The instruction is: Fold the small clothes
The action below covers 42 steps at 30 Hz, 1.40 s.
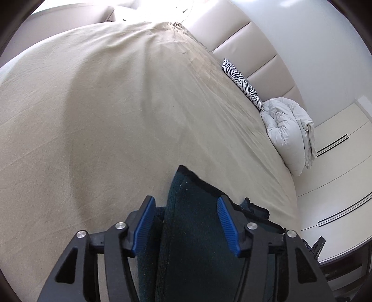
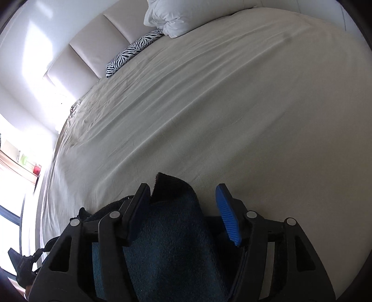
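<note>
A dark teal garment (image 1: 186, 227) lies between the blue pads of my left gripper (image 1: 186, 209), its corner poking out past the fingertips over the beige bed sheet (image 1: 104, 104). The jaws stand apart with the cloth loose between them. In the right wrist view the same dark teal garment (image 2: 172, 237) runs up between the fingers of my right gripper (image 2: 183, 197). It rests against the left pad (image 2: 139, 209), and a gap shows before the right pad (image 2: 226, 213). Both grippers are open.
A zebra-print pillow (image 1: 244, 83) and a folded white duvet (image 1: 288, 130) lie along the padded headboard (image 1: 251, 44); they also show in the right wrist view, pillow (image 2: 130, 53) and duvet (image 2: 169, 18). White cabinets (image 1: 337, 185) stand beside the bed. A bright window (image 2: 14, 162) is at left.
</note>
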Motion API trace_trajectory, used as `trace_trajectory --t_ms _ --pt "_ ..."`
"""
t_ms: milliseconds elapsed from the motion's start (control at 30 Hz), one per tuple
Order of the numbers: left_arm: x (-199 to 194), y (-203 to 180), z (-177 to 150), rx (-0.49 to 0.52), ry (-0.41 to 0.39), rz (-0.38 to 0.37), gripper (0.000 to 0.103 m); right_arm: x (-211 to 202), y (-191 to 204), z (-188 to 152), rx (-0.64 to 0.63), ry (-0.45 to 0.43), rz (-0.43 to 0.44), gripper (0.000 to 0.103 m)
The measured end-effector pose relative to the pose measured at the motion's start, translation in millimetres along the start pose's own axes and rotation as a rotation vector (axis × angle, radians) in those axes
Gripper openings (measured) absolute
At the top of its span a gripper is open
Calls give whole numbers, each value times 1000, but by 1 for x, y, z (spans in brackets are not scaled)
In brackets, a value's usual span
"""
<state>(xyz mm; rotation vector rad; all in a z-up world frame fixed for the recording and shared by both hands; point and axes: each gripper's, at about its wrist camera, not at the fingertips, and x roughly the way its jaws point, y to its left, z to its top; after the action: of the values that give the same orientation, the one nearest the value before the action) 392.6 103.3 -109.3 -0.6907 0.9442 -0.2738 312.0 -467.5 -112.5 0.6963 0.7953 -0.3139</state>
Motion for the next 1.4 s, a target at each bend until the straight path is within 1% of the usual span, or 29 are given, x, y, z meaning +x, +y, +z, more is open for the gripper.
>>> trace_trajectory --t_ms 33,133,267,333,400,500,567,633,733,833,867,900,967,1067,1100,1167,1233,1267,1300,1333,1400 --pt "-4 0 -3 4 1 -7 58 -3 -1 0 4 4 3 58" --pt "-17 -6 -20 55 0 7 58 -24 -3 -12 -19 15 32 58" --pt "-37 -8 -51 109 -1 15 58 -55 -6 -36 -105 23 16 58" --pt "-42 -10 -67 132 6 24 58 -71 -5 -50 -158 16 14 58" --pt "-47 -9 -81 151 12 32 58 -89 -10 -63 -182 5 6 58" --pt "-51 -11 -101 194 23 41 58 -110 -27 -81 -165 6 11 57" --pt "-54 -15 -114 248 8 71 58 -121 -44 -89 -165 15 6 57" --pt "-56 -18 -122 293 -8 99 58 -126 -56 -101 -166 30 -2 57" --pt "-56 -19 -131 334 -17 130 58 -126 -67 -115 -175 56 -6 55" --pt "-58 -18 -136 361 -32 145 55 -126 -68 -126 -210 63 -24 47" --pt "-58 -15 -136 359 -33 147 52 -125 -66 -128 -227 64 -34 42" --pt "-59 -12 -136 349 -32 148 47 -126 -66 -131 -242 63 -45 34" --pt "-61 -5 -136 320 -33 143 45 -127 -64 -133 -259 62 -61 32" --pt "-61 2 -138 308 -27 149 45 -135 -65 -136 -259 45 -62 26" --pt "-61 2 -138 311 -29 154 45 -137 -65 -137 -262 42 -64 22" --pt "-62 2 -140 309 -34 154 45 -140 -61 -139 -283 41 -71 19" --pt "-64 1 -141 306 -42 160 44 -143 -58 -141 -311 36 -88 11" --pt "-64 0 -141 307 -47 167 40 -143 -57 -142 -321 38 -94 7" --pt "-65 1 -142 306 -50 173 34 -143 -56 -142 -324 41 -97 7" --pt "-66 2 -142 306 -52 181 31 -143 -56 -142 -323 43 -98 7" --pt "-67 4 -142 309 -59 195 18 -144 -56 -141 -321 45 -99 6"
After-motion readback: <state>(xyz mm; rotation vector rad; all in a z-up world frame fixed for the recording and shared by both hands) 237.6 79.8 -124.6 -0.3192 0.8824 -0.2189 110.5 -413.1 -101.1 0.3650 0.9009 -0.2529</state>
